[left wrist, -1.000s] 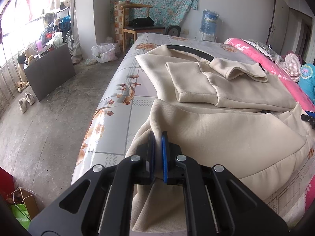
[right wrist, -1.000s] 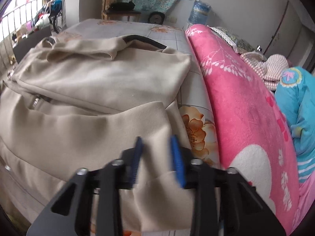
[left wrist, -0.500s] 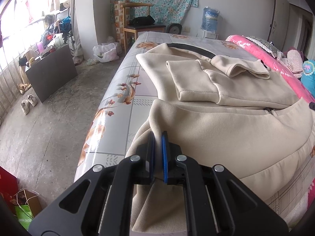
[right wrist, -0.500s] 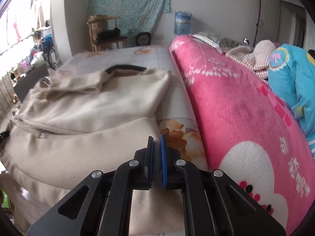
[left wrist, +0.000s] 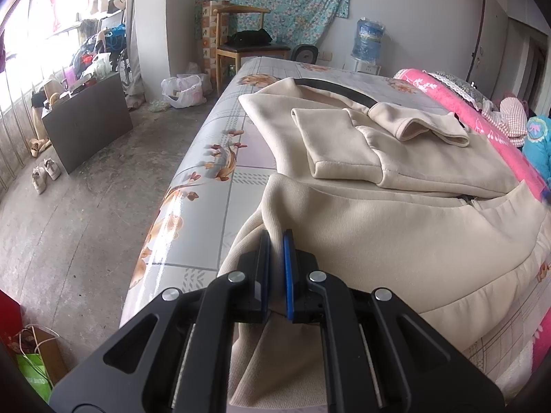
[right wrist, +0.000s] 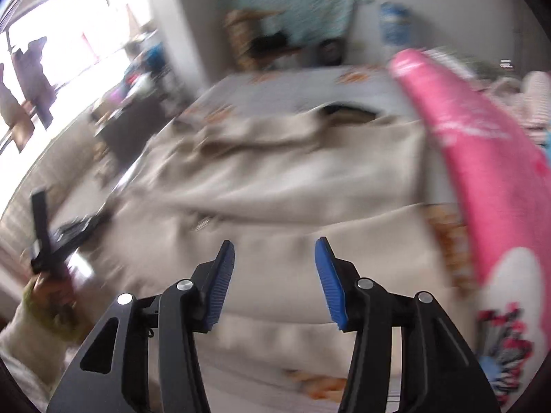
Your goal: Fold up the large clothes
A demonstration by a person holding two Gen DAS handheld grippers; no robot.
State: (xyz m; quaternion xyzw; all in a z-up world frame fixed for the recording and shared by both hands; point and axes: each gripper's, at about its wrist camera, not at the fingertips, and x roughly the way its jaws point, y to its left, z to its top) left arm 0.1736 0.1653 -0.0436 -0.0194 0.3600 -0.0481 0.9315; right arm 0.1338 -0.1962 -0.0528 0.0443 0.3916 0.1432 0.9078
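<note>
A large cream jacket [left wrist: 396,227] lies spread on the bed, both sleeves folded over its chest and its dark-lined collar at the far end. My left gripper [left wrist: 275,237] is shut on the jacket's near left hem corner, cloth pinched between the blue pads. In the blurred right wrist view the jacket [right wrist: 292,186] fills the middle. My right gripper [right wrist: 274,246] is open and empty above the jacket's near right hem. The left gripper and the hand holding it show at that view's left edge [right wrist: 51,237].
The bed [left wrist: 206,168] has a glossy floral cover. A pink blanket [right wrist: 482,158] runs along its right side with more bedding behind. Left of the bed lie bare concrete floor, a dark cabinet [left wrist: 86,120], shoes and bags. A wooden chair [left wrist: 248,44] stands at the bed's far end.
My right gripper was shut on the jacket's right hem half a second ago; now it is open and has let go, and it is moving fast. My left gripper keeps its hold.
</note>
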